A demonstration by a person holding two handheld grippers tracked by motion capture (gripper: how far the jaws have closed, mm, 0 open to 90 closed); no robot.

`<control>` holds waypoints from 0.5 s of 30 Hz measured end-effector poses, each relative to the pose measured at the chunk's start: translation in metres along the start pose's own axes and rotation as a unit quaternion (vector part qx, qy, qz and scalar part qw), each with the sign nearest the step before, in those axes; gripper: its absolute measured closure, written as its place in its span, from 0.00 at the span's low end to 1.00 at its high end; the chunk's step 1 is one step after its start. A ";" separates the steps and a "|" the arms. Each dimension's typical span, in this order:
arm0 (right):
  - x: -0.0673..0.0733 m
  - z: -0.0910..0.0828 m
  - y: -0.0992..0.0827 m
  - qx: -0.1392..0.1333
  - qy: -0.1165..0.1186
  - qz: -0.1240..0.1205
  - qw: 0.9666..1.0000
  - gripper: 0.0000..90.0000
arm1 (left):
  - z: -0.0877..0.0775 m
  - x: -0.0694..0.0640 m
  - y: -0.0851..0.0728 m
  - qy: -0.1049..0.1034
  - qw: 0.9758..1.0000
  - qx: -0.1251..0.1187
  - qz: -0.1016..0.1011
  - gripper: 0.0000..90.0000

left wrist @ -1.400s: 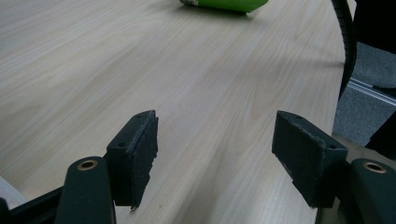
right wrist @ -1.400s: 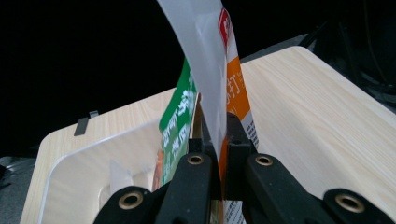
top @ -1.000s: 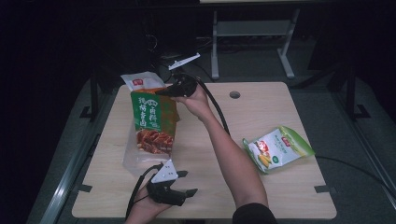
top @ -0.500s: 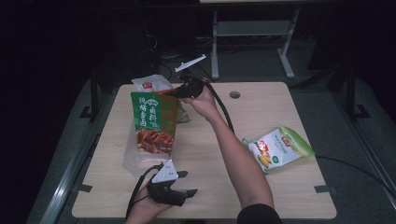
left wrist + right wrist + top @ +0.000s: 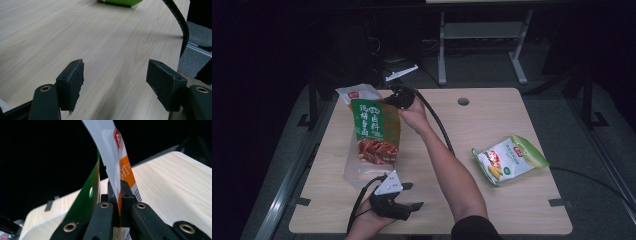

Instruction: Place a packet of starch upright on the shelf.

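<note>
At the table's far left, my right gripper (image 5: pixel 398 99) is shut on the edge of a white and orange packet (image 5: pixel 358 93). In the right gripper view this packet (image 5: pixel 119 173) runs up between the shut jaws. A green packet with red food printed on it (image 5: pixel 374 131) hangs tilted below the gripper; its green edge (image 5: pixel 87 202) lies against the left jaw, and I cannot tell whether it is clamped too. My left gripper (image 5: pixel 413 196) rests near the front edge, open with bare wood between its fingers (image 5: pixel 72 85).
A green and white snack bag with corn on it (image 5: pixel 509 159) lies flat at the right of the table (image 5: pixel 492 115). The right gripper's black cable (image 5: pixel 438 125) trails along the forearm. A small hole (image 5: pixel 463 101) is in the tabletop's far side.
The right gripper and its packets swung slightly right, then back left. The left gripper has stayed where it was.
</note>
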State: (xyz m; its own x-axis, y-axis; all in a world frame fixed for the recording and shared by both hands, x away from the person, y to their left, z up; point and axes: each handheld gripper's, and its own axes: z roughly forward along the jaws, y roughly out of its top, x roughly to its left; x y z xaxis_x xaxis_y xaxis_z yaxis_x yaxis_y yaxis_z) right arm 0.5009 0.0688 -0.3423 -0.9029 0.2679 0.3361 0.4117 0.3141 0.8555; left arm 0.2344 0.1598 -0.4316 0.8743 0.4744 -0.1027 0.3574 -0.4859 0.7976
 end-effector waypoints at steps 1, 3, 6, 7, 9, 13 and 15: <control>-0.001 0.004 -0.002 -0.003 0.002 0.003 1.000 1.00 | 0.000 0.000 0.000 0.000 1.000 0.000 0.001 0.33; -0.003 0.011 -0.009 -0.003 0.003 0.011 1.000 1.00 | 0.000 -0.001 0.000 -0.001 1.000 0.001 0.001 0.33; -0.009 0.019 -0.021 0.012 -0.005 0.017 1.000 1.00 | -0.001 -0.002 0.000 0.000 1.000 0.000 0.003 0.33; -0.010 0.020 -0.026 0.020 -0.007 0.020 1.000 1.00 | -0.001 -0.002 0.000 0.000 1.000 -0.001 0.002 0.33; -0.013 0.020 -0.033 0.019 -0.009 0.025 0.999 0.99 | -0.002 -0.002 0.000 0.000 1.000 0.000 0.002 0.33; -0.014 0.014 -0.035 0.037 -0.020 0.026 0.999 0.95 | -0.002 -0.004 0.000 0.000 1.000 0.001 0.003 0.33; -0.013 0.010 -0.034 0.057 -0.022 0.029 0.998 0.91 | -0.001 -0.004 0.000 -0.001 1.000 0.002 0.004 0.33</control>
State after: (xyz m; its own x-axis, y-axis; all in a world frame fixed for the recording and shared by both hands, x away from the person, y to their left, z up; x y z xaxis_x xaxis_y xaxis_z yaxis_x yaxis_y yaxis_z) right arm 0.4998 0.0642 -0.3799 -0.8718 0.3276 0.3642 0.4769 0.3983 0.7835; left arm 0.2300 0.1590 -0.4306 0.8778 0.4691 -0.0970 0.3510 -0.4921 0.7966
